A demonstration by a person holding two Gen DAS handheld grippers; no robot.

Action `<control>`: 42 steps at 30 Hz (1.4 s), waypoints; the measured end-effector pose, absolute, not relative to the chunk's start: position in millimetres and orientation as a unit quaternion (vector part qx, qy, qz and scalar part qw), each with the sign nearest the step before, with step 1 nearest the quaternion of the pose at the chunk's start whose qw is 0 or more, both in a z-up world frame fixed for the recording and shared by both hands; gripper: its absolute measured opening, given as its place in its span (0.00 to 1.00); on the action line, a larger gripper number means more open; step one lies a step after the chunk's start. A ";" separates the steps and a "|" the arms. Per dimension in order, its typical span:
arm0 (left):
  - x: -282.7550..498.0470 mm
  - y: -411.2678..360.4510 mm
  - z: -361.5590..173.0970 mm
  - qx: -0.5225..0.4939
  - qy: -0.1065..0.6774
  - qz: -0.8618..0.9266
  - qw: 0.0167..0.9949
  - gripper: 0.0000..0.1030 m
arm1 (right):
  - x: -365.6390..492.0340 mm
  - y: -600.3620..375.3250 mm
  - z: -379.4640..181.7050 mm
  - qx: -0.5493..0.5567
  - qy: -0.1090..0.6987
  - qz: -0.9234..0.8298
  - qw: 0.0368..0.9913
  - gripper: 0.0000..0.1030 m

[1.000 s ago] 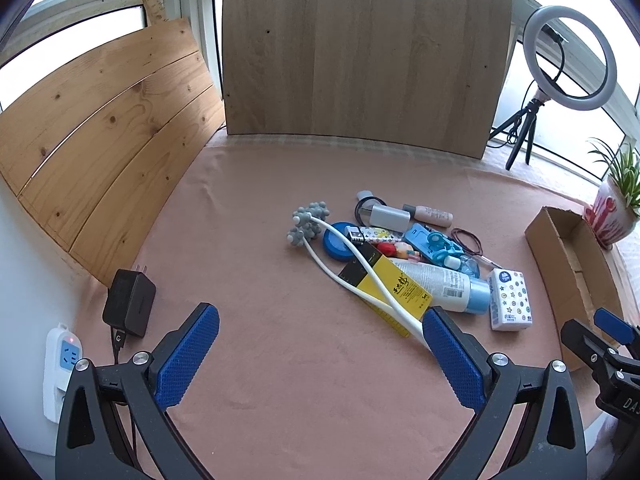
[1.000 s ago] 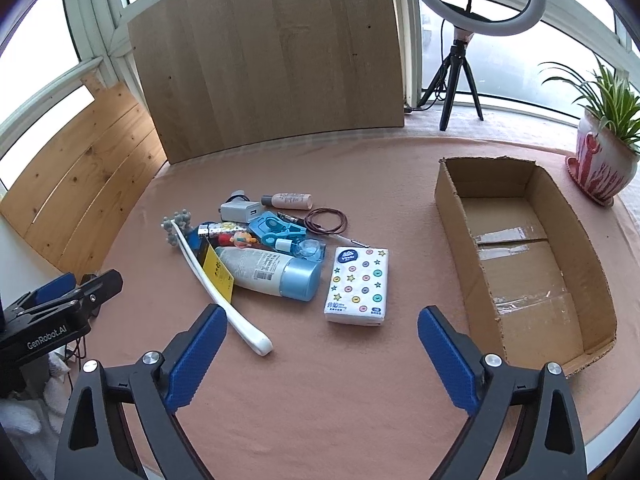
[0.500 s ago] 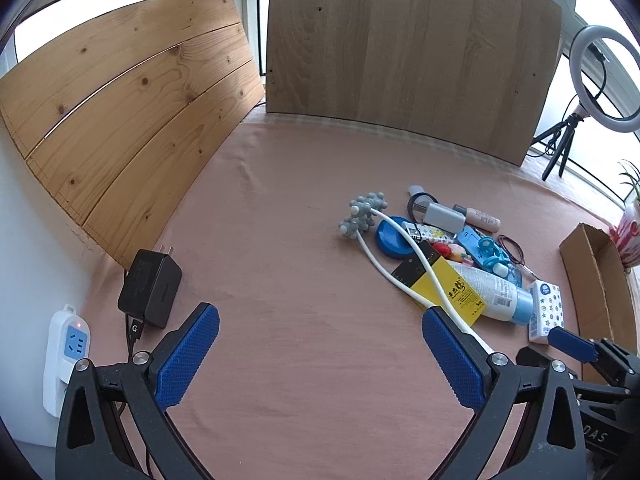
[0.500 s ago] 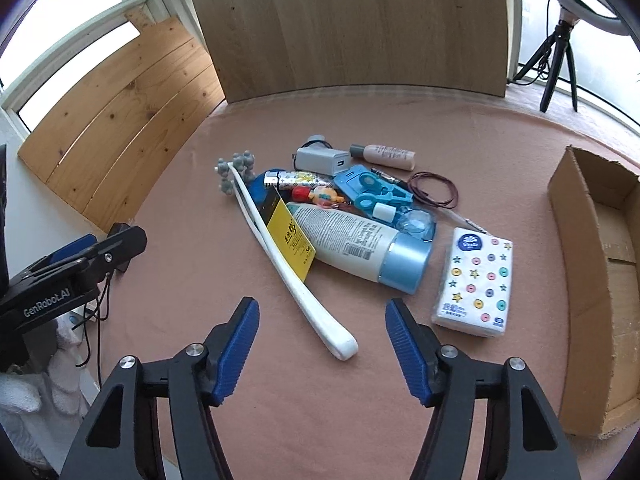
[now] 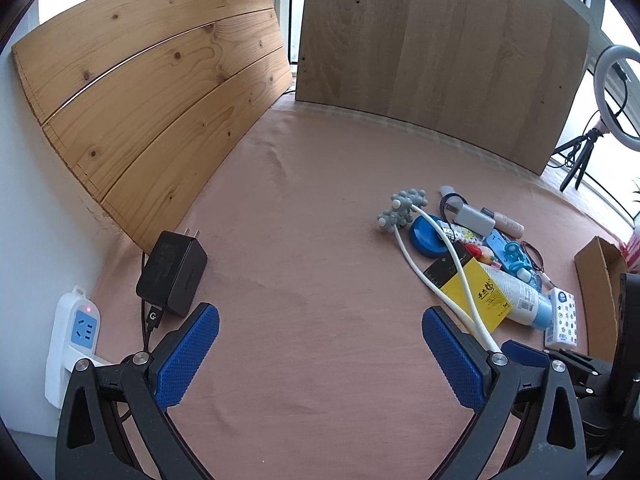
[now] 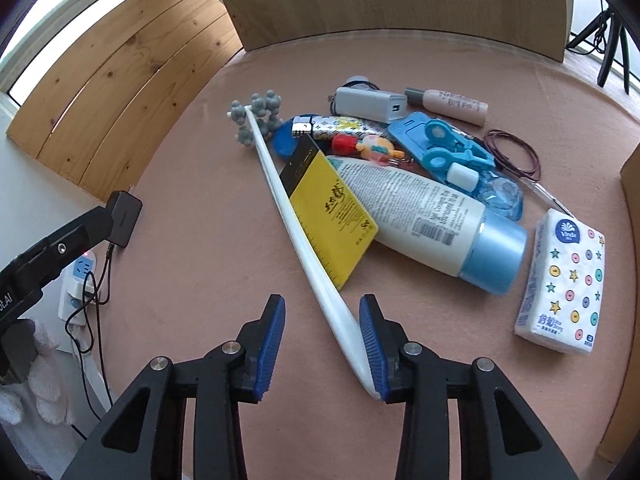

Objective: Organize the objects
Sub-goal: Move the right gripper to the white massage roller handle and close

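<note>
A heap of small items lies on the pink cloth: a white long-handled massager (image 6: 280, 200) with a grey knobbed head (image 6: 256, 114), a yellow-and-black card (image 6: 332, 216), a lotion bottle (image 6: 420, 216), a tissue pack (image 6: 564, 280), a white charger (image 6: 368, 104) and blue trinkets. My right gripper (image 6: 322, 308) is low over the near end of the massager handle. Its jaws stand narrowly apart astride the handle, which rests against the right pad. In the left wrist view the massager (image 5: 460, 276) lies off to the right. My left gripper (image 5: 320, 320) is wide open over bare cloth.
A cardboard box (image 5: 600, 280) stands right of the heap. A black power adapter (image 5: 172, 272) and a white power strip (image 5: 76, 336) with cables sit at the left edge. Wooden boards (image 5: 160, 112) wall the back and left. A ring light (image 5: 618, 92) stands far right.
My right gripper has dropped forward onto the massager handle's near end and its jaws have narrowed. My left gripper has swung left, away from the heap, still wide open.
</note>
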State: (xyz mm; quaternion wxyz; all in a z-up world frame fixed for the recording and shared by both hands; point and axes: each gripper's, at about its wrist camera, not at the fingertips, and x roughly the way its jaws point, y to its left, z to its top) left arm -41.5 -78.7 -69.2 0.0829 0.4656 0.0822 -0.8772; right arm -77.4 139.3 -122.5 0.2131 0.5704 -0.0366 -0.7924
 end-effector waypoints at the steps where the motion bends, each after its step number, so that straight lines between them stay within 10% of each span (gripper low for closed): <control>1: -41.4 -80.1 -69.7 0.466 0.083 -0.877 0.084 1.00 | -76.7 137.2 -123.3 0.571 -0.036 -0.791 0.217 0.29; 21: -33.9 -105.4 -71.3 0.465 0.100 -0.874 0.104 1.00 | -77.5 75.9 -117.5 0.523 0.066 -0.814 0.243 0.22; 31: -21.2 -118.3 -71.5 0.466 0.101 -0.871 0.115 0.99 | -51.1 53.3 -122.6 0.518 0.103 -0.802 0.278 0.03; 42: -27.0 -114.1 -78.7 0.482 0.088 -0.866 0.099 0.99 | -44.9 78.1 -113.1 0.524 0.044 -0.806 0.272 0.18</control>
